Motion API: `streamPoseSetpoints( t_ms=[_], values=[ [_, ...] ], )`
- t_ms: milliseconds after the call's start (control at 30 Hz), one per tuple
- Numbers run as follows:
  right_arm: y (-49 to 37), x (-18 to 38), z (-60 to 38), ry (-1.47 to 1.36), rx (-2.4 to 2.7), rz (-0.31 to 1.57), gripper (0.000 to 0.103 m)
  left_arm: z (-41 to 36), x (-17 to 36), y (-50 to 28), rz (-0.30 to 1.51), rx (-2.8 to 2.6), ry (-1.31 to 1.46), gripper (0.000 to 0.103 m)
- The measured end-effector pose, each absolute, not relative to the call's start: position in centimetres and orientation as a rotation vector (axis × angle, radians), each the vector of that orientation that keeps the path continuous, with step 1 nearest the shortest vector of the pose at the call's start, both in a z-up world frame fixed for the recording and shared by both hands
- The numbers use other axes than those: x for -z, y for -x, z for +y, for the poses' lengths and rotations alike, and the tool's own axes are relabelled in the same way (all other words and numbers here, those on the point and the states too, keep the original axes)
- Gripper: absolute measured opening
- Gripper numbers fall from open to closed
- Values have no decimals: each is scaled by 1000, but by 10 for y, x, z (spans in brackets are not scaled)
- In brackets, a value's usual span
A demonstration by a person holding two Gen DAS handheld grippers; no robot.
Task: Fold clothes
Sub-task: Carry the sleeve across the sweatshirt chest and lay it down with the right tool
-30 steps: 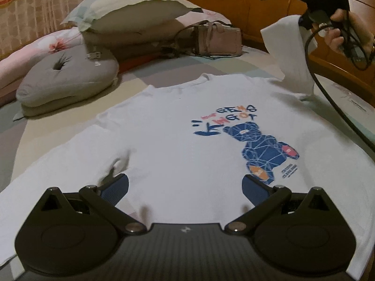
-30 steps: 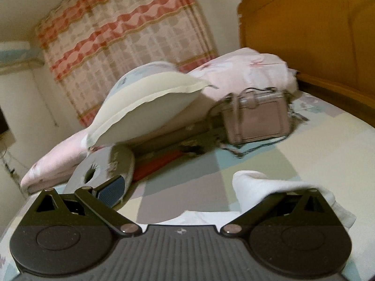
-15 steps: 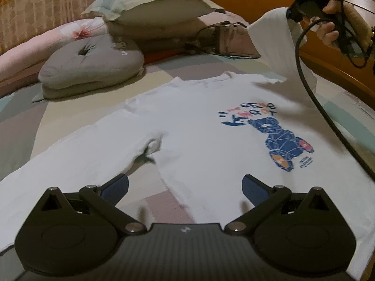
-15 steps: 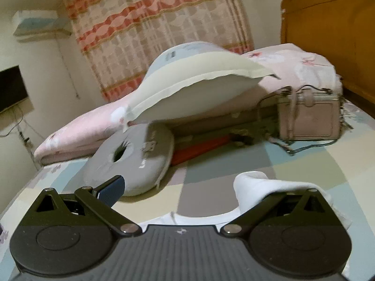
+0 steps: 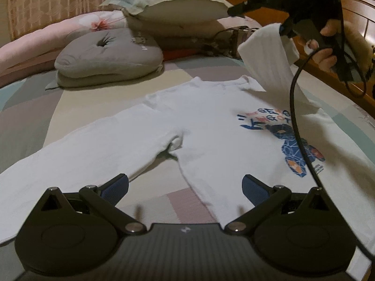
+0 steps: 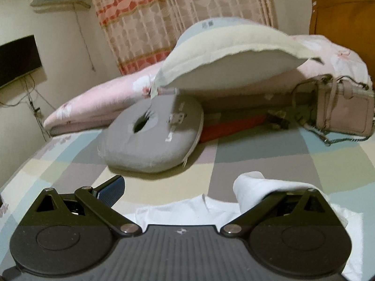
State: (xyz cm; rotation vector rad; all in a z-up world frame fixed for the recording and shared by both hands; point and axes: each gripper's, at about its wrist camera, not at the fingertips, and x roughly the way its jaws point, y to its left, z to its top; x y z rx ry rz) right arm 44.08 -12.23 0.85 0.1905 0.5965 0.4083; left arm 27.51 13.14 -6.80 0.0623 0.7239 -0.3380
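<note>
My left gripper (image 5: 185, 187) is wide open and holds nothing. It hangs just above the bed (image 5: 32, 121). Right in front of it lies the white shirt (image 5: 211, 126), flat on the bed with the picture side up. A blue bear (image 5: 297, 149) is printed on it, ahead of my left gripper and off to its right. One long sleeve (image 5: 77, 149) runs out flat to the left, past the left finger (image 5: 116, 188).

My right gripper (image 6: 187, 192) is up in the air, far ahead and to the right of my left one. Its two fingers look spread apart, yet the other sleeve (image 6: 255, 192) is draped over its right finger, whose tip is hidden, so I cannot tell if it is pinching. From the left camera that sleeve (image 5: 269, 53) hangs down from the gripper to the shirt. A hand (image 5: 328, 46) holds the right gripper's handle.

Far ahead of both grippers sit a gray cushion (image 6: 152, 138), a big pillow (image 6: 234, 53) and a pink bag (image 6: 342, 110).
</note>
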Motion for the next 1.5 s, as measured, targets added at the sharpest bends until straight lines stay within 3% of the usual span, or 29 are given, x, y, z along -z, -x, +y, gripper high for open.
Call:
streamPoseSetpoints(
  t_ms=[267, 600, 900, 1133, 1500],
  values=[
    [-450, 33, -92, -138, -467, 715, 103, 143, 72, -281, 749, 303, -23, 102],
    [-416, 81, -67, 172, -602, 915, 103, 160, 76, -294, 793, 187, 59, 102],
    [-392, 82, -152, -94, -519, 956, 103, 150, 70, -290, 769, 220, 56, 102],
    [-410, 102, -215, -523, -447, 934, 103, 138, 71, -293, 772, 232, 27, 102],
    [-435, 94, -160, -640, -552, 883, 103, 157, 71, -295, 774, 146, 43, 102]
  ],
)
